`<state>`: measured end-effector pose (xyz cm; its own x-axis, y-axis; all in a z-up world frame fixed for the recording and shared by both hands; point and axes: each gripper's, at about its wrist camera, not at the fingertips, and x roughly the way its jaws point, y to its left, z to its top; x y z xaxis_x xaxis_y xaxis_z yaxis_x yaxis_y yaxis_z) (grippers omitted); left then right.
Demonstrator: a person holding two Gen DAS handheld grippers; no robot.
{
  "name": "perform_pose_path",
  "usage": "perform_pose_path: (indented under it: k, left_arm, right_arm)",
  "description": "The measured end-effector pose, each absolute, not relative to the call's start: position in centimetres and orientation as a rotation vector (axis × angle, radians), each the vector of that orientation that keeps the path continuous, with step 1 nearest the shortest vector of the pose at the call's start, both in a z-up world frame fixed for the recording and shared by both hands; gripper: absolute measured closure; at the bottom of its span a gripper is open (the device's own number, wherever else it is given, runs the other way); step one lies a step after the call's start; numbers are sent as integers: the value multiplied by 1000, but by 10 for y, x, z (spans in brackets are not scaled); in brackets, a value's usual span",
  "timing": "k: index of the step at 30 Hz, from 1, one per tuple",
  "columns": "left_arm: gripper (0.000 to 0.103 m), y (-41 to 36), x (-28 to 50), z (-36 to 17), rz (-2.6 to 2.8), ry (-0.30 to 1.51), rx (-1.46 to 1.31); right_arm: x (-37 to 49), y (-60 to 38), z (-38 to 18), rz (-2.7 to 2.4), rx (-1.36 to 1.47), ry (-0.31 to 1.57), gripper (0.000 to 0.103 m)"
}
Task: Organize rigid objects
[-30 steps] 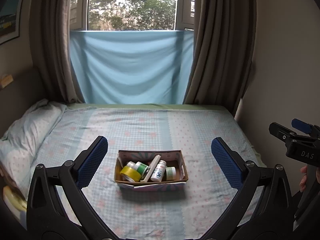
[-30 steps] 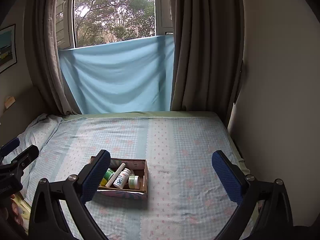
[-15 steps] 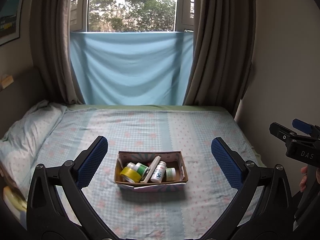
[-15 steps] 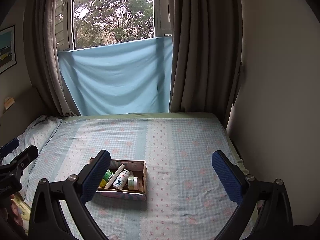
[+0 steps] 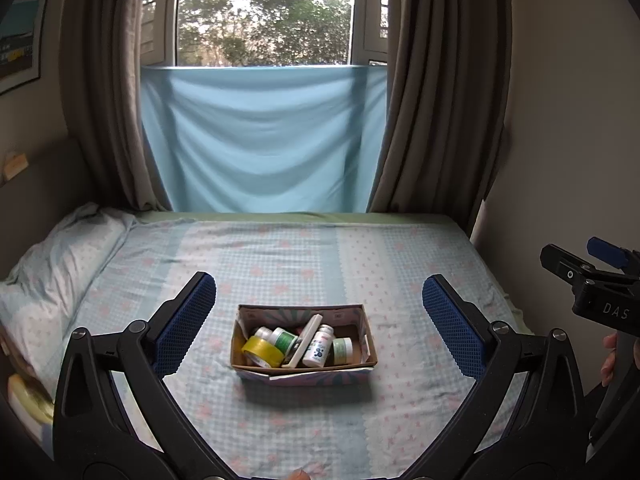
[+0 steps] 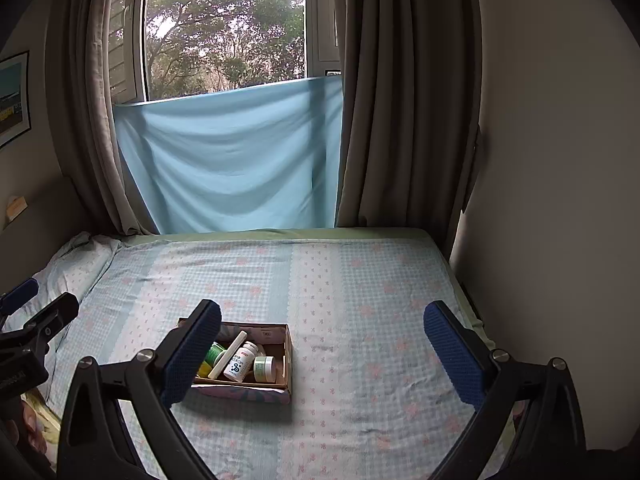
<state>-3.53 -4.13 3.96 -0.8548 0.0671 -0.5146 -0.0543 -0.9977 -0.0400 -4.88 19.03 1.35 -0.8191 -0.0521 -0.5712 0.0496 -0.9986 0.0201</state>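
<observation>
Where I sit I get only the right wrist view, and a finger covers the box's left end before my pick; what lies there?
Observer: A yellow tape roll lies at the left end of the box; the left wrist view shows it whole.
Operator: Anything behind it?
Observer: A small white-capped container sits just behind the roll.
Operator: Is the left hand-held gripper free?
Observer: Yes, the left hand-held gripper is open, with nothing between its fingers.

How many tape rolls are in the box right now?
1 visible: a yellow tape roll at the box's left end, beside a green-labelled jar. Others may lie hidden beneath.
</observation>
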Motion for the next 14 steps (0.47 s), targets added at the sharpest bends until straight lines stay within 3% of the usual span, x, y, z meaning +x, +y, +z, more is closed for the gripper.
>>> perform_pose_path:
  k: [14]
  left_arm:
    - [0,-50,-39,33,2916,-102,-829]
  right_arm:
    - [-52,187,12,-2959,935,-8,2]
